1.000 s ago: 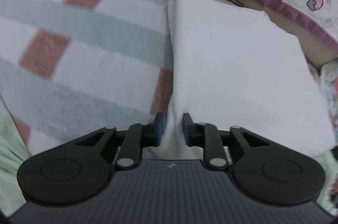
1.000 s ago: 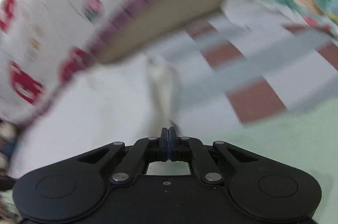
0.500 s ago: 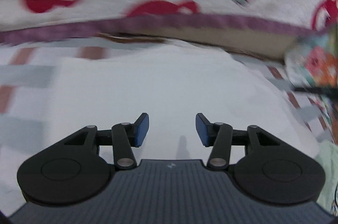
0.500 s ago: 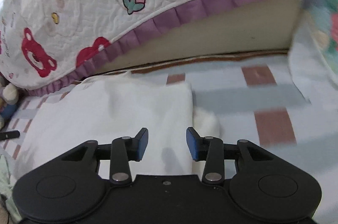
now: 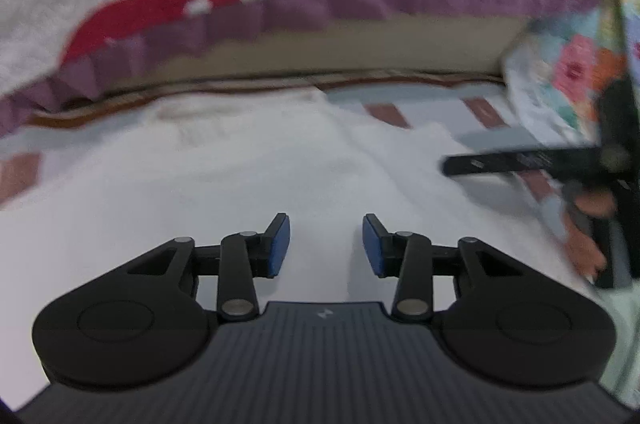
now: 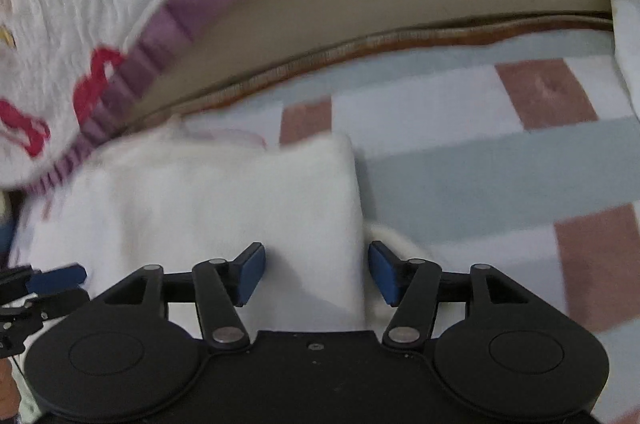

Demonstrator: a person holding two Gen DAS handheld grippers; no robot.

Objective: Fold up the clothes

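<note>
On the checked blanket [image 6: 460, 152], the folded white garment [image 6: 208, 200] is being left lying flat. Both the left gripper [image 5: 326, 244] and right gripper [image 6: 316, 274], pinching it a second ago, are now being held spread, nothing gripped.

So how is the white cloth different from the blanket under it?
The cloth is plain white; the blanket has grey bands and reddish-brown squares. The cloth is folded into a thick block with a raised edge; the blanket lies spread flat. The cloth covers only part of the blanket, which stretches well past it. Both look soft and fuzzy.
</note>
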